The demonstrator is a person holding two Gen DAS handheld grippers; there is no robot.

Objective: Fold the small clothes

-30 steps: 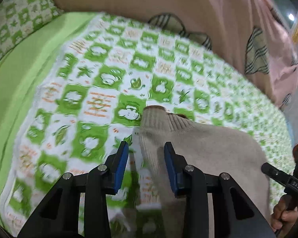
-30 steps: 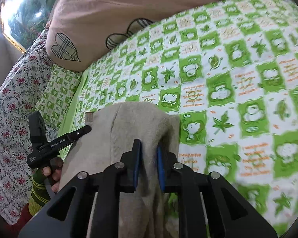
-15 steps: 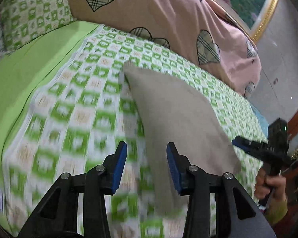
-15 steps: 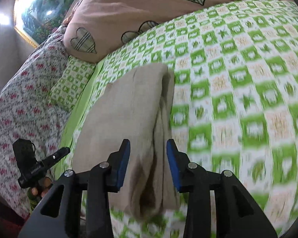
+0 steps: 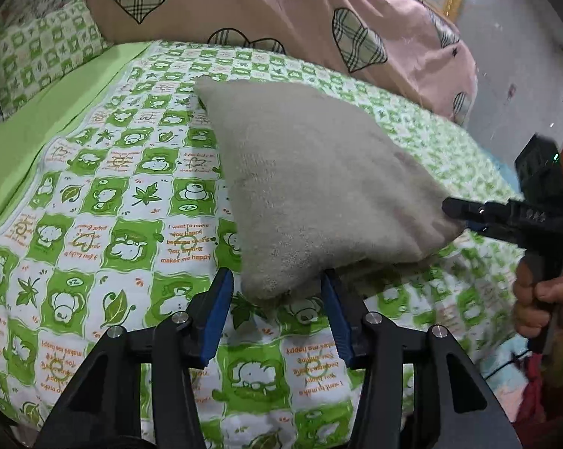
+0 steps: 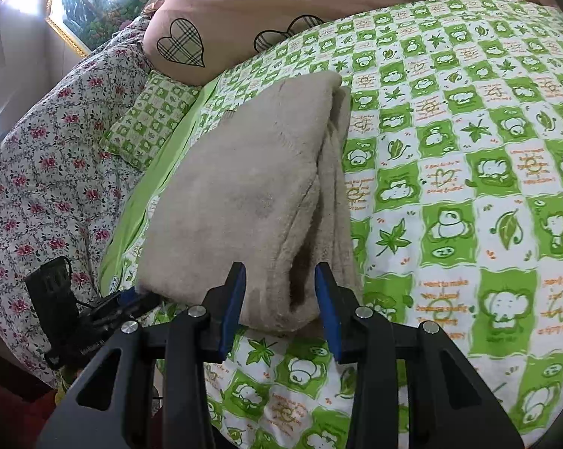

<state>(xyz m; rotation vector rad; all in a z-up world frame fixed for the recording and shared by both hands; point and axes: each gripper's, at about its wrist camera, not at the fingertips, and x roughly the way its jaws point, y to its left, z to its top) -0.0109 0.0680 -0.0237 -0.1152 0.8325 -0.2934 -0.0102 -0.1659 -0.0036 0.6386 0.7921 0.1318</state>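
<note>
A folded beige sweater [image 5: 311, 183] lies flat on the green-and-white patterned bed sheet [image 5: 105, 202]; in the right wrist view the sweater [image 6: 251, 202] shows stacked layers along its right edge. My left gripper [image 5: 276, 288] is open, its blue pads on either side of the sweater's near left corner, not clamped. My right gripper [image 6: 279, 284] is open, its pads flanking the near right corner. The right gripper also shows in the left wrist view [image 5: 513, 217], at the sweater's right corner. The left gripper shows in the right wrist view [image 6: 94, 314], at the left corner.
A pink quilt with plaid hearts [image 5: 281, 11] is piled at the back of the bed. A green-patterned pillow [image 6: 150, 119] and a floral cover [image 6: 38, 172] lie to the left. A framed picture [image 6: 83, 3] hangs on the wall.
The right gripper has opened and let go of the sweater. Both grippers have pulled back toward the near edge, and the sweater now lies folded flat on the sheet.
</note>
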